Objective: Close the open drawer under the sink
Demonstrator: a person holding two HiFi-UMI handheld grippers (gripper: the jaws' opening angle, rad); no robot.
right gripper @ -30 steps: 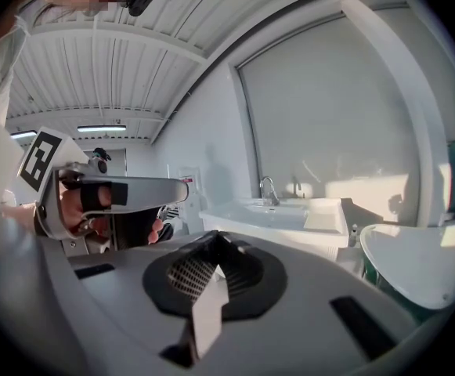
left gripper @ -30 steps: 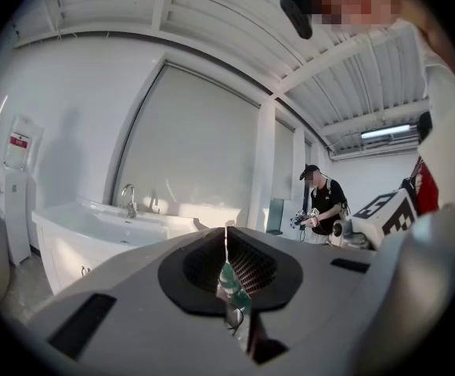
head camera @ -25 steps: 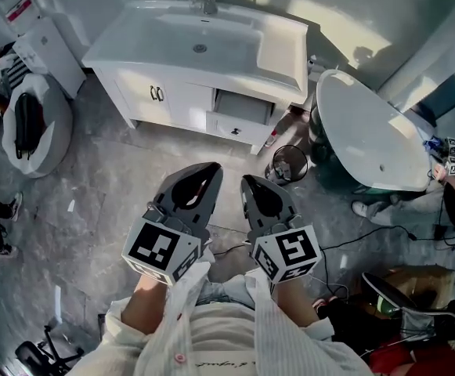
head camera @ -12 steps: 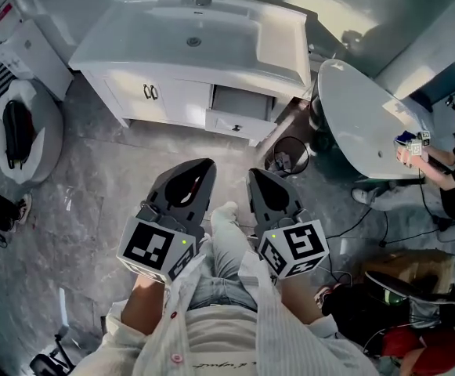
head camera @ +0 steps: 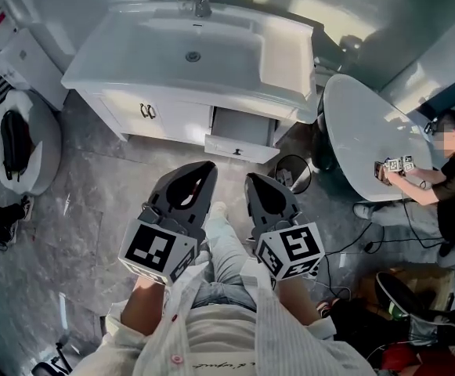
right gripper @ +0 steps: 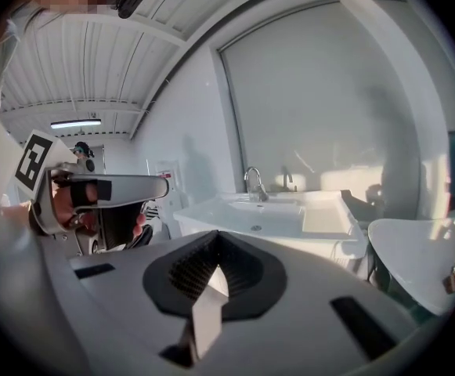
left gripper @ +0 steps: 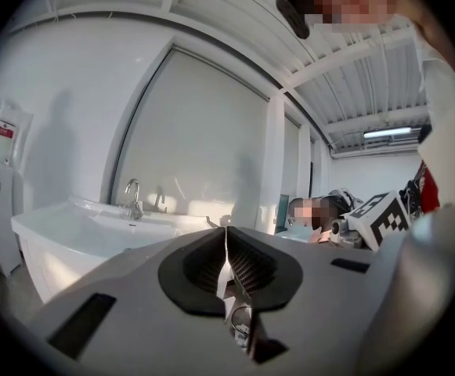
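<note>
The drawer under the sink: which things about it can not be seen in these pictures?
- Head view: the inside of the drawer lies mostly under the sink, in shadow; its contents cannot be told.
- Left gripper view: the body of the left gripper blocks the drawer.
- Right gripper view: the right gripper blocks it likewise.

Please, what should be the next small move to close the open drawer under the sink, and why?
Probably step closer and reach the right gripper toward the front panel of the open white drawer under the white sink. Both it and the left gripper are shut and empty, near the body, short of the drawer, which juts out.
</note>
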